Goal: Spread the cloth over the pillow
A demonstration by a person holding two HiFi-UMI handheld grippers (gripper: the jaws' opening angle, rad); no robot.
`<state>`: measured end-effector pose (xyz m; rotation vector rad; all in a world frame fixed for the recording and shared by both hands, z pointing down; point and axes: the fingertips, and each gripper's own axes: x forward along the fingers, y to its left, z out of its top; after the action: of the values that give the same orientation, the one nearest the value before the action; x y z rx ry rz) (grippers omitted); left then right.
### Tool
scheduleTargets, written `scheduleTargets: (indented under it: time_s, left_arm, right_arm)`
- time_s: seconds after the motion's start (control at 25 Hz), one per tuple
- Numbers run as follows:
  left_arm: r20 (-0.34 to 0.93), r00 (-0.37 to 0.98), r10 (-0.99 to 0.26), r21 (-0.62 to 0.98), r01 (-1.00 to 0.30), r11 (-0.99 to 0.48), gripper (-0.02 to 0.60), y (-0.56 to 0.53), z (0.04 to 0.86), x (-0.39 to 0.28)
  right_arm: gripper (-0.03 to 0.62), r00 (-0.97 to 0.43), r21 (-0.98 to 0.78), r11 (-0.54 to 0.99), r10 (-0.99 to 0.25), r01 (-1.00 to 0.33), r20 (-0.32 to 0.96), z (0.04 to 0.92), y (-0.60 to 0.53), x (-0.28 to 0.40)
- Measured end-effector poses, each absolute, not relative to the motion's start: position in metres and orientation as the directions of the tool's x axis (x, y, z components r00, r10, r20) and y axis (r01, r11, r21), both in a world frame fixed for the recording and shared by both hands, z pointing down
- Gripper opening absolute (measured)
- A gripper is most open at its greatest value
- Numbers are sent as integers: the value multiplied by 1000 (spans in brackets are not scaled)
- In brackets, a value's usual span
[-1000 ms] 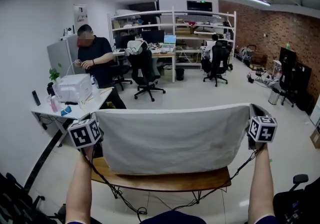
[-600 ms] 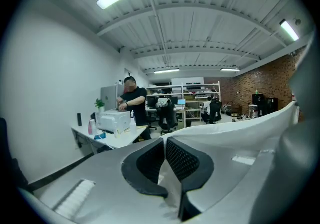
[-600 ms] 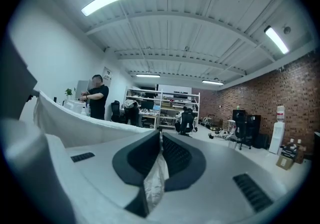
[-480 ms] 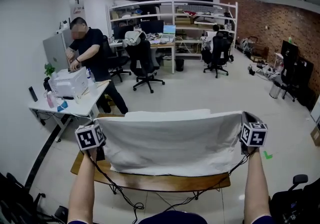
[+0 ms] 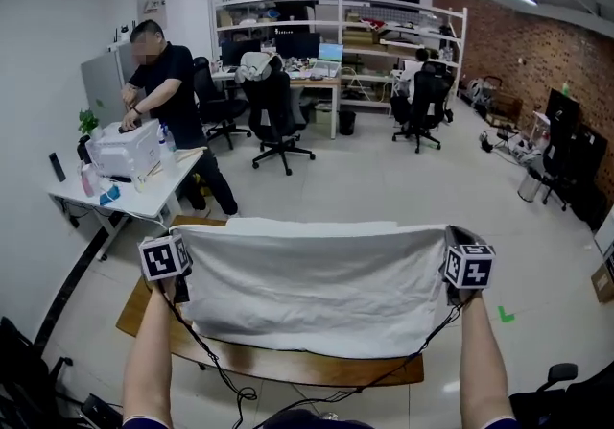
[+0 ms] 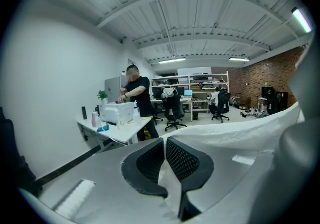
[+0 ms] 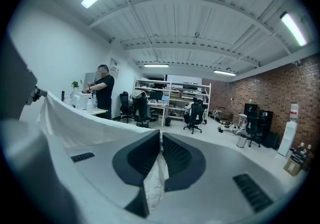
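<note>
A white cloth (image 5: 317, 288) hangs stretched between my two grippers above a wooden table (image 5: 288, 367). A pale strip of the pillow (image 5: 288, 224) shows just behind the cloth's top edge; the cloth hides the rest of it. My left gripper (image 5: 184, 250) is shut on the cloth's upper left corner, and its jaws (image 6: 164, 160) pinch a fold of the fabric (image 6: 172, 190). My right gripper (image 5: 449, 247) is shut on the upper right corner, with cloth (image 7: 156, 180) squeezed between its jaws (image 7: 160, 155).
A person (image 5: 163, 82) stands at a white desk (image 5: 129, 195) with a printer, at the left. Office chairs (image 5: 273, 120), desks and shelves fill the back. Cables (image 5: 216, 369) hang from both grippers across the table front. A green mark (image 5: 506, 315) is on the floor at right.
Both grippers have come down with the stretched cloth, and its top edge now sits lower. The pillow's edge has come into view behind it. The person at the desk has shifted.
</note>
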<state>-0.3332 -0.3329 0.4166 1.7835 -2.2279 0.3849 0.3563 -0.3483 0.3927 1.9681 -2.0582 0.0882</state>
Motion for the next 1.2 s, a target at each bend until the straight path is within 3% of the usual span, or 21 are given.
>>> scheduleTargets:
  time_s: [0.32,1.2]
  left_arm:
    - [399,-255,-881,-75,-966,246,14,-370,429,-336]
    - [503,-206,-839,-108,-978,176,14,-525,487,-337]
  right_arm:
    - [29,-31,178,86,-956,-980,293,412,-396,354]
    - [29,67,221,24,-917,-975,393,470,-517,354]
